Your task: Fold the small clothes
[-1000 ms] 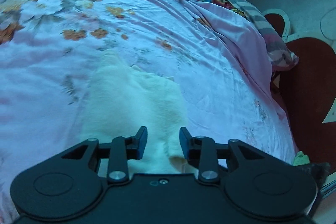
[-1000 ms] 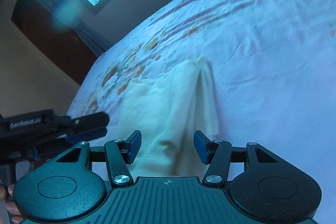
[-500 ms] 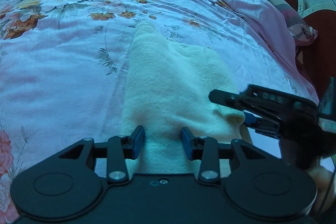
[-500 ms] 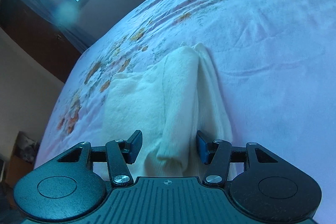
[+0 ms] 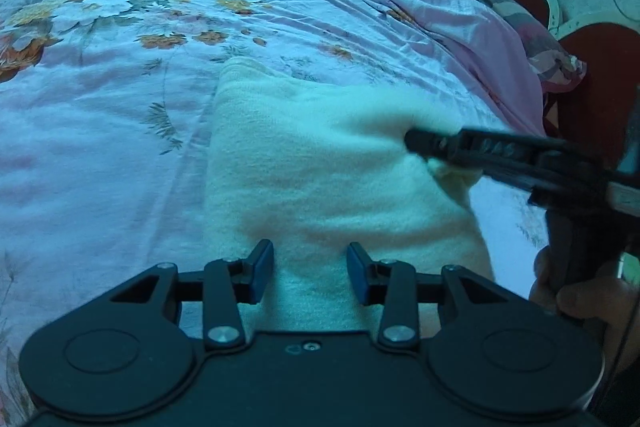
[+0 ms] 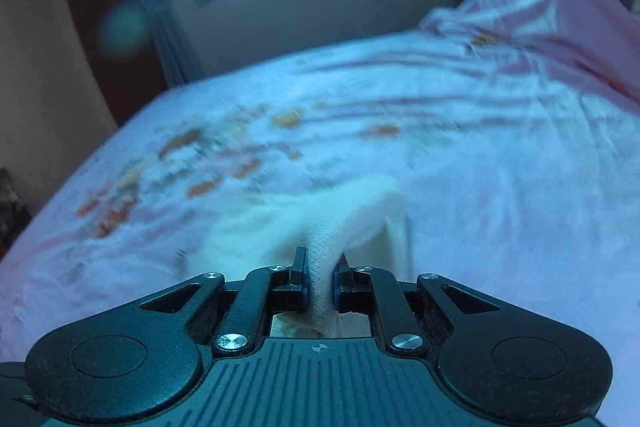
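The right gripper (image 6: 320, 277) is clamped on the right edge of the cream garment (image 5: 320, 163) lying on the floral bedsheet (image 5: 100, 107). The left gripper (image 5: 310, 269), jaws wide, straddles its near edge; the garment's long axis runs near-to-far.

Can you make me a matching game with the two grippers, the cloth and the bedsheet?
Things:
1. left gripper
2. right gripper
3. cream cloth
4. floral bedsheet

States:
A. spread out under the cloth
B. shut, pinching a fold
C. open, fingers apart over the near edge
D. lifted at one side

Pairs: 1-C, 2-B, 3-D, 4-A
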Available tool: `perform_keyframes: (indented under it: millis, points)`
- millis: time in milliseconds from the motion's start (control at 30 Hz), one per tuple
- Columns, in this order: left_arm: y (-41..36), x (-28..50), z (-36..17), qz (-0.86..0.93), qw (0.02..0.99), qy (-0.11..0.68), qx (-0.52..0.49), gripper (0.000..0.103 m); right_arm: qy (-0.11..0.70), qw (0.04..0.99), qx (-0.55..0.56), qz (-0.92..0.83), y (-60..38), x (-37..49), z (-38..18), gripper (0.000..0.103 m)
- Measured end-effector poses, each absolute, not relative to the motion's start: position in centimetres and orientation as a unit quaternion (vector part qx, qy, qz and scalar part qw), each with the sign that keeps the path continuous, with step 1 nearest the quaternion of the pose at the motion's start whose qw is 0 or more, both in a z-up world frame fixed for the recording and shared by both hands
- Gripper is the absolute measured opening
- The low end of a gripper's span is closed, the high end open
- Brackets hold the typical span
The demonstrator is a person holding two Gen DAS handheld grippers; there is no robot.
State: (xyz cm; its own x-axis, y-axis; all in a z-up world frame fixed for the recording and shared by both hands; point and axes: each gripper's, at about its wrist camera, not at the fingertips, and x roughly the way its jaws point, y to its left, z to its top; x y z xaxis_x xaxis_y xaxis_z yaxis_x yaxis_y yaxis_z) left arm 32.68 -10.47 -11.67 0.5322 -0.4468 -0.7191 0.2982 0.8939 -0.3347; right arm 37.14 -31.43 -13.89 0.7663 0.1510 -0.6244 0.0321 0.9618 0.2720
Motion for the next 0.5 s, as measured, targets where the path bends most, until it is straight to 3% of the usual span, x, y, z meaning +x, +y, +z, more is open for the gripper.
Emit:
perform_keyframes:
  millis: [100, 233, 500]
  points:
    - [-11.3, 32.6, -12.3, -0.215, 0.873, 0.434, -0.055, 0.039, 0.4, 0.903, 0.16, 0.006, -32.8, 37.7, -17.8, 0.011]
    - [-10.6, 32.3, -11.8, -0.219, 0.871, 0.436, -0.055, 0.039, 0.38, 0.906, 0.187, -0.008, -33.9, 35.3, -16.1, 0.036]
    - [-9.5, 30.7, -10.8, -0.213, 0.875, 0.431, -0.059, 0.039, 0.41, 0.885, 0.217, 0.029, -32.9, 28.1, -15.3, 0.036]
